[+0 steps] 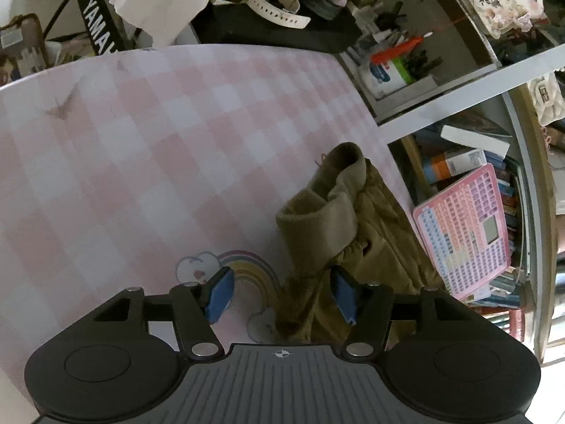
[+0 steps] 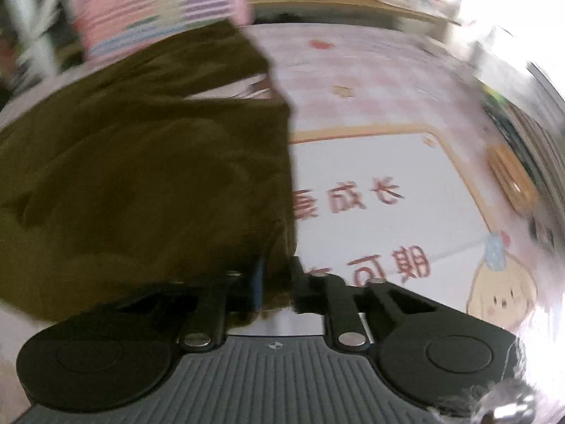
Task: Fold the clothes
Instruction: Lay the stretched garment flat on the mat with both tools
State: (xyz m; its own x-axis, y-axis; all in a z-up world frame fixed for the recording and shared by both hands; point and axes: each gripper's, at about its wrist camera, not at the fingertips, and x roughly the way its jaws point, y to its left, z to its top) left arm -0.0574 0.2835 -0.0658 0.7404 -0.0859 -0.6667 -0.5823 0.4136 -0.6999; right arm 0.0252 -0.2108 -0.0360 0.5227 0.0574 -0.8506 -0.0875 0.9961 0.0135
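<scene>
**Olive garment on pink-check table: left tongs open, right tongs clamped on cloth**

Left wrist view: The olive-brown garment lies bunched near the right edge of the table, which carries a pink-and-white check mat with a rainbow print. One thick band, a cuff or waistband by the look of it, is turned over on top, with gathered, wrinkled cloth beneath. The left tongs are spread wide, nothing between the blue pads; the right-hand pad sits over the garment's near edge, the other over the rainbow. A pink keyboard toy leans on shelves just past the table edge.

Right wrist view: Heavy motion blur. The right tongs are drawn close together with a fold of the garment pinched between them. The cloth spreads away to the left and looks partly lifted, though blur keeps me from being sure. The table shows printed characters and a cartoon face.

Handling, judged: soft, limp, fleecy fabric, light and not fragile; it will sag and slump from any single grip. The thick band and hemmed edges look firmest to take hold of, ideally two corners well apart. How far the folding has got cannot be settled; the heap is not a neat fold.
</scene>
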